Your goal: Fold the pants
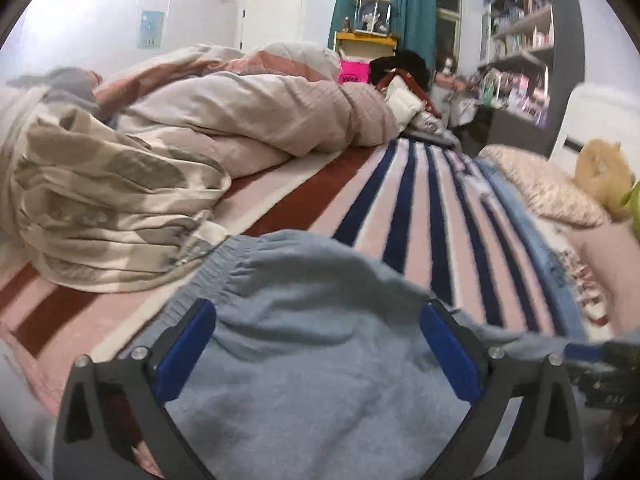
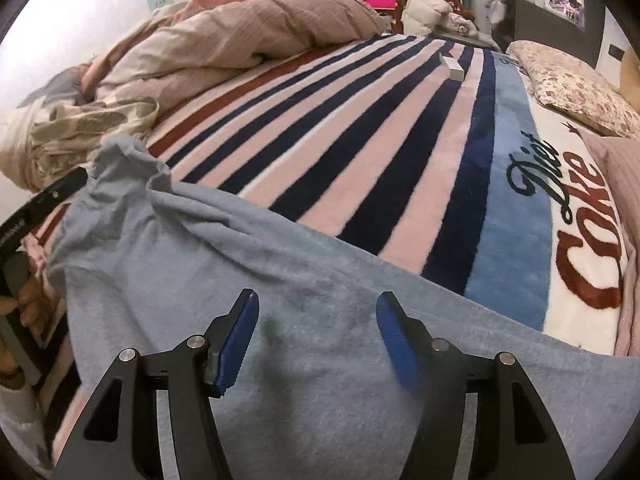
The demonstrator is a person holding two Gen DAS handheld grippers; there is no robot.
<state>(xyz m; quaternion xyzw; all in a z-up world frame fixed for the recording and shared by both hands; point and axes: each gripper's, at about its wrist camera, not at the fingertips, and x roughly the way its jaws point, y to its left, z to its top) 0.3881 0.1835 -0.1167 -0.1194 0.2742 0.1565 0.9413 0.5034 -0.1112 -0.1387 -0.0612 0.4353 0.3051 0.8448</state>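
1. My left gripper stands wide open and my right gripper half open; neither presses cloth.
2. The grey-blue pants lie under both, on the striped blanket.
3. I judge I should lower the pads onto one edge before I close them, and pinch both layers together.
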